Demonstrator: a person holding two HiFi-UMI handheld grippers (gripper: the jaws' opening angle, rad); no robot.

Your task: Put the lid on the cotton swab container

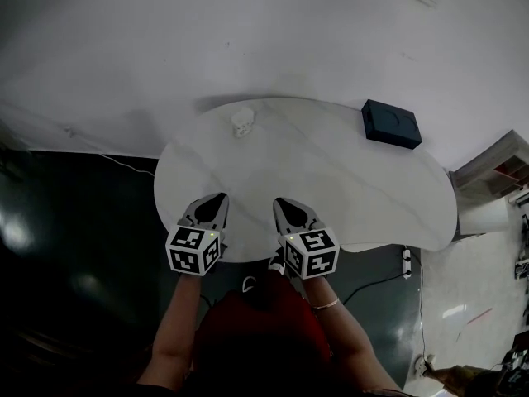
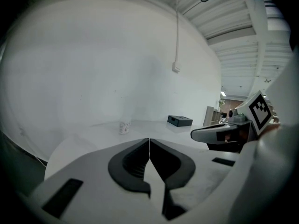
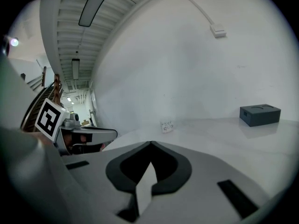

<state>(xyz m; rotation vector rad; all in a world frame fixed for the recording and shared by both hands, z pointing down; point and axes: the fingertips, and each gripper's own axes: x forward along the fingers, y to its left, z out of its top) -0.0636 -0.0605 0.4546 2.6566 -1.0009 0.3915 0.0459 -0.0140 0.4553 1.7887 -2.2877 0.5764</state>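
Left gripper (image 2: 149, 140), right gripper (image 3: 150, 143), jaws together

White wall (image 1: 248, 31), dark floor (image 1: 66, 246) — pale table (image 1: 347, 180)

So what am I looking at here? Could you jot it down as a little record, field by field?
table: white, rounded top
cotton swab container: small, white, at the table's far left; too small to tell whether the lid is on
dark box: at the table's far right, apart from the container
left gripper: jaws together, nothing between them, at the near edge
right gripper: jaws together, nothing between them, beside the left one
contact with container: none
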